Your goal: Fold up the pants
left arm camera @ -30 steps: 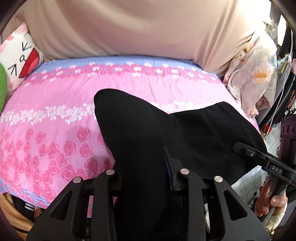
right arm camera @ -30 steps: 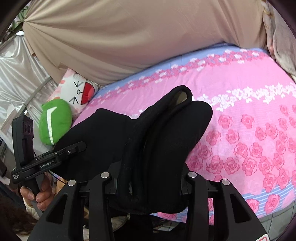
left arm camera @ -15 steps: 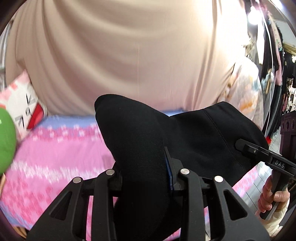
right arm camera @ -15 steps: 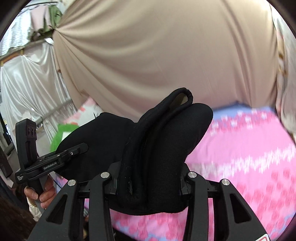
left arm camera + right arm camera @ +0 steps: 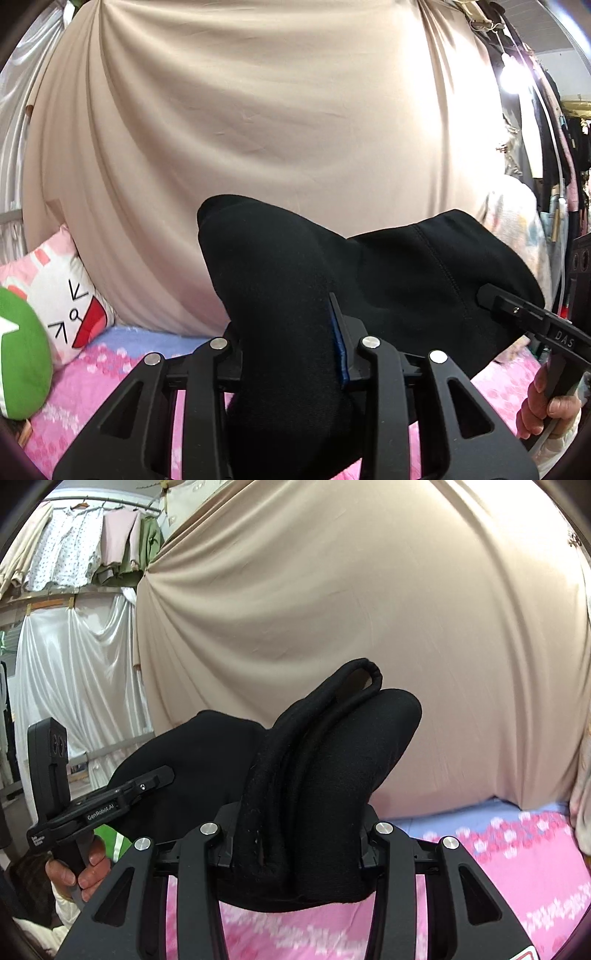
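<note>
The black pants [image 5: 406,288] hang in the air between my two grippers, above the pink flowered bed [image 5: 110,373]. My left gripper [image 5: 291,332] is shut on a bunched fold of the pants, which fills the gap between its fingers. My right gripper [image 5: 299,819] is shut on another bunched part with a thick rolled hem [image 5: 354,679] sticking up. The right gripper also shows in the left wrist view [image 5: 524,317], and the left gripper in the right wrist view [image 5: 122,797]. The fingertips are hidden by cloth.
A beige curtain [image 5: 277,129] fills the background. A white cartoon pillow [image 5: 66,295] and a green cushion [image 5: 18,354] lie at the bed's left end. Hanging clothes [image 5: 81,546] and a white drape [image 5: 74,679] stand at left, a clothes rack [image 5: 554,147] at right.
Both grippers have lifted and tilted up with the pants still held. The bed has dropped low in both views and the curtain now fills them.
</note>
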The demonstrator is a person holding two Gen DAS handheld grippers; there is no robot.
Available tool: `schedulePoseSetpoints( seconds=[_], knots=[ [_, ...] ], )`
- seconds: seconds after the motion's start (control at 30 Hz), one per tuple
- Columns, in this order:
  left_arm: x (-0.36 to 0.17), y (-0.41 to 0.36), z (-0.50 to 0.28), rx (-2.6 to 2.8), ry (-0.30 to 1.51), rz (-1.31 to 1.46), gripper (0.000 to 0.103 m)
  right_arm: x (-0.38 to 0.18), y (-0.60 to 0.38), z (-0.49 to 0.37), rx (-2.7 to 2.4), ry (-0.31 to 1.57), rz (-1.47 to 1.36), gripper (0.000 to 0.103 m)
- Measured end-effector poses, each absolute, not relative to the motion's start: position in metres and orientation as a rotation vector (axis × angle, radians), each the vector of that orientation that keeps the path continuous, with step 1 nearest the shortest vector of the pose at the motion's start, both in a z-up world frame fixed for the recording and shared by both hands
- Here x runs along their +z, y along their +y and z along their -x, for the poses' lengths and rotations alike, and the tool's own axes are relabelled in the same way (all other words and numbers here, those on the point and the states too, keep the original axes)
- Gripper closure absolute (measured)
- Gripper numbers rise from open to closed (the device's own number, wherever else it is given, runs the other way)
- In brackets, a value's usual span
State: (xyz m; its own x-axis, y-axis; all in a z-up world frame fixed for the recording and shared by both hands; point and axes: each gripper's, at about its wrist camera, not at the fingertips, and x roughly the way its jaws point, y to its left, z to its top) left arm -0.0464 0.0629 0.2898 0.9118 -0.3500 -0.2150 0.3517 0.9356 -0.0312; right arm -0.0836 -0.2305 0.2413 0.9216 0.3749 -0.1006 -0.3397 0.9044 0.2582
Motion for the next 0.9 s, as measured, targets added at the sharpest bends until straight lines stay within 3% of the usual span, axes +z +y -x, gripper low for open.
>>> schedulePoseSetpoints(
  seconds=[0.23, 0.47, 0.73, 0.9],
  knots=[
    [0.271, 0.041, -0.023, -0.326, 0.212, -0.022, 0.070, 0.224, -0.247, 0.010, 0.362, 0.133, -0.303, 0.063],
    [0.215, 0.012, -0.111, -0.297, 0.274, -0.048, 0.070, 0.162, -0.279, -0.076, 0.333, 0.168, -0.390, 0.063],
    [0.123, -0.016, -0.193, -0.283, 0.427, -0.076, 0.070, 0.077, -0.293, -0.157, 0.277, 0.327, -0.456, 0.063],
    [0.036, -0.022, -0.240, -0.279, 0.653, -0.065, 0.070, 0.001, -0.298, -0.201, 0.227, 0.499, -0.476, 0.063]
  ],
)
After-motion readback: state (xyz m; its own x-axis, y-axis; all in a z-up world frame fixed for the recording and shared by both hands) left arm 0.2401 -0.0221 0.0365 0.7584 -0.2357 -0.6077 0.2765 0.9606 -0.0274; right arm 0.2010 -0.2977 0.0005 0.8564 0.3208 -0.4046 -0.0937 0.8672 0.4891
